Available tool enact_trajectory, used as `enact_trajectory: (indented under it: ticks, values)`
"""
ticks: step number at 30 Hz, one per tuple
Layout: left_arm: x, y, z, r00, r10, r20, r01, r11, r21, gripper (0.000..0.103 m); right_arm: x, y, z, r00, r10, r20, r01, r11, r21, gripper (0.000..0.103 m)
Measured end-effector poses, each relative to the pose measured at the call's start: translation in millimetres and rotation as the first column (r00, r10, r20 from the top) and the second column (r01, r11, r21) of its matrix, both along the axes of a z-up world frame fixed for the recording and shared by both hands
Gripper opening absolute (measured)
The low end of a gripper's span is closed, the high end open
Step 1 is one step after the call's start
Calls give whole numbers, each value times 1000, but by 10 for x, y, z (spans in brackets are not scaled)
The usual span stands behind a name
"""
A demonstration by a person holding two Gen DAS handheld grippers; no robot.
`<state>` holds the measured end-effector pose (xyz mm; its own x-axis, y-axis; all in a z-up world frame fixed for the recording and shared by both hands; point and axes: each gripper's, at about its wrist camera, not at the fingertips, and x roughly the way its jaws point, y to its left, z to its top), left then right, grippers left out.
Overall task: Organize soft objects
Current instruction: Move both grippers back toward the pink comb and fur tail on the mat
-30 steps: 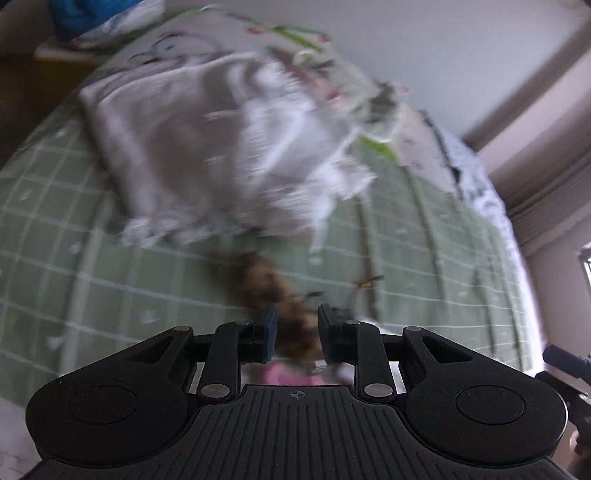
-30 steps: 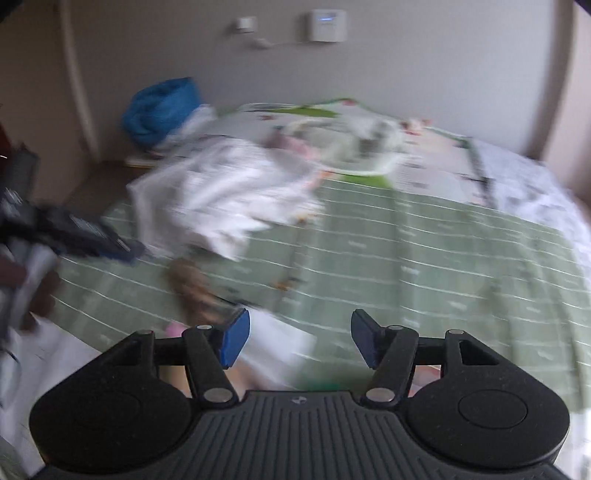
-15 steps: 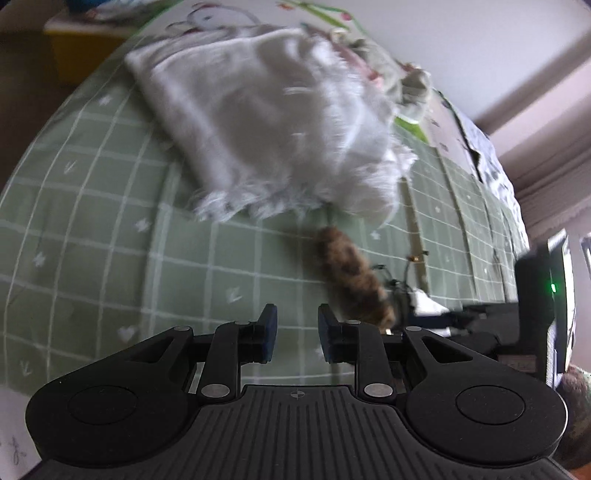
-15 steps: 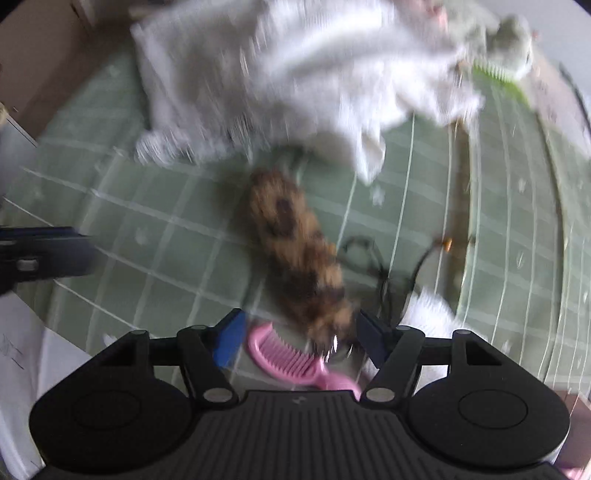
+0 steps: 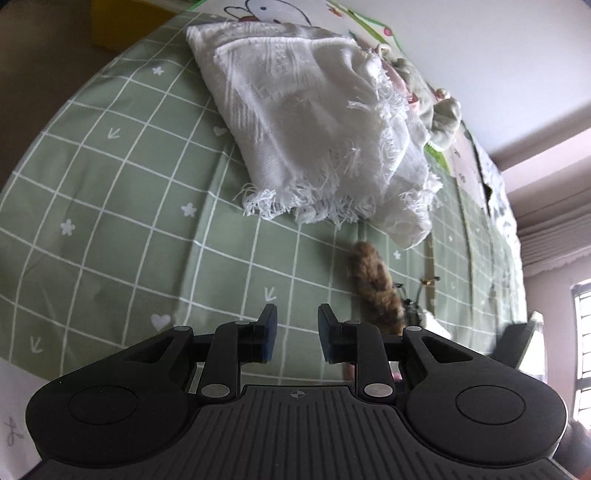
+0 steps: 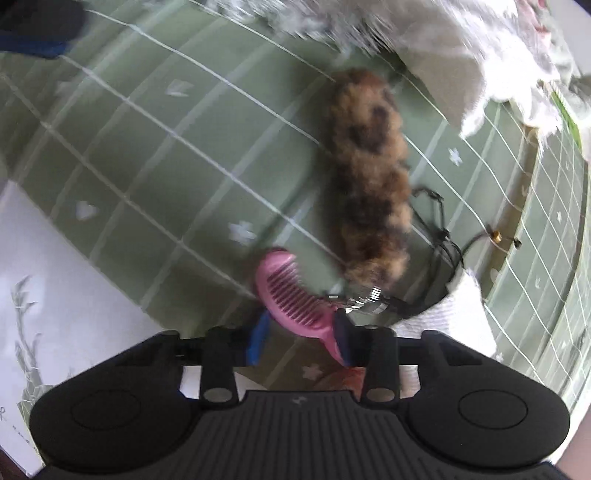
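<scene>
A brown fluffy tail-shaped toy [image 6: 369,177] lies on the green checked bedspread [image 5: 129,206]; it also shows in the left wrist view [image 5: 375,284]. A pink comb [image 6: 291,295] lies in front of it, its handle running between the fingers of my right gripper [image 6: 301,341], whose jaws stand open around it without gripping. My left gripper [image 5: 294,332] hovers over bare bedspread left of the toy, jaws slightly apart and empty. A white fringed blanket [image 5: 314,122] lies folded beyond the toy.
A grey plush toy [image 5: 439,118] sits behind the blanket near a cartoon-print pillow [image 5: 258,11]. Black cords [image 6: 439,236] and a small white cloth [image 6: 454,317] lie right of the brown toy. White paper [image 6: 55,295] lies at the bed's near left edge.
My right gripper has swung down and forward over the bed to the pink comb. My left gripper has let the brown toy go and drifted left of it.
</scene>
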<state>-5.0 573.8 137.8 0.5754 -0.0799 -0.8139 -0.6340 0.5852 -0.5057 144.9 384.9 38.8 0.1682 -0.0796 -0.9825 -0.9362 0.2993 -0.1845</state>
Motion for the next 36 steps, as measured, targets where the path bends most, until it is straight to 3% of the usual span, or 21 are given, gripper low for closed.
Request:
enact_trajectory:
  ticks: [3, 7, 10, 12, 14, 17, 18, 21, 23, 28, 30, 34, 36]
  values:
    - [102, -38, -67, 1000, -16, -26, 17, 1000, 16, 27, -177, -78, 168, 991, -38, -132, 52, 993, 104, 5]
    - [343, -184, -156, 997, -69, -34, 70, 997, 18, 27, -521, -360, 344, 975, -20, -221, 74, 967, 242, 5]
    - [578, -371, -163, 989, -146, 3, 146, 988, 47, 27, -720, -699, 454, 982, -22, -187, 86, 936, 342, 8]
    - [787, -506, -187, 982, -186, 31, 184, 982, 45, 27, -835, -974, 538, 994, -19, -107, 59, 919, 389, 17]
    - [977, -592, -261, 984, -165, 72, 166, 986, -16, 27, -867, -1183, 543, 995, -63, -73, 87, 910, 406, 25]
    - [1273, -738, -419, 989, -117, 95, 127, 986, -108, 27, -825, -1560, 537, 978, -182, -100, 207, 884, 419, 25]
    - [1367, -797, -450, 990, -123, 67, 129, 988, -84, 27, -775, -1638, 495, 971, -214, -106, 239, 880, 411, 25]
    - [1615, -1023, -490, 981, -173, -92, 181, 980, 87, 27, -771, -1753, 545, 972, -225, -73, 235, 895, 380, 25]
    - [1725, -1184, -528, 961, -232, -154, 253, 957, 142, 27, -799, -1866, 633, 976, -214, -51, 216, 894, 393, 25]
    - [1804, -1505, -658, 901, -384, -201, 412, 902, 126, 28, -731, -2054, 629, 968, -239, -75, 249, 888, 386, 26]
    - [1804, -1638, -641, 869, -437, -230, 481, 856, 189, 31, -703, -2050, 601, 964, -255, -76, 265, 890, 371, 26]
    - [1724, -1737, -592, 805, -466, -367, 586, 721, 369, 37, -762, -1998, 583, 972, -228, -54, 232, 895, 382, 26]
    - [1622, -1629, -646, 784, -428, -450, 605, 691, 396, 35, -799, -1957, 569, 977, -211, -38, 210, 900, 381, 26]
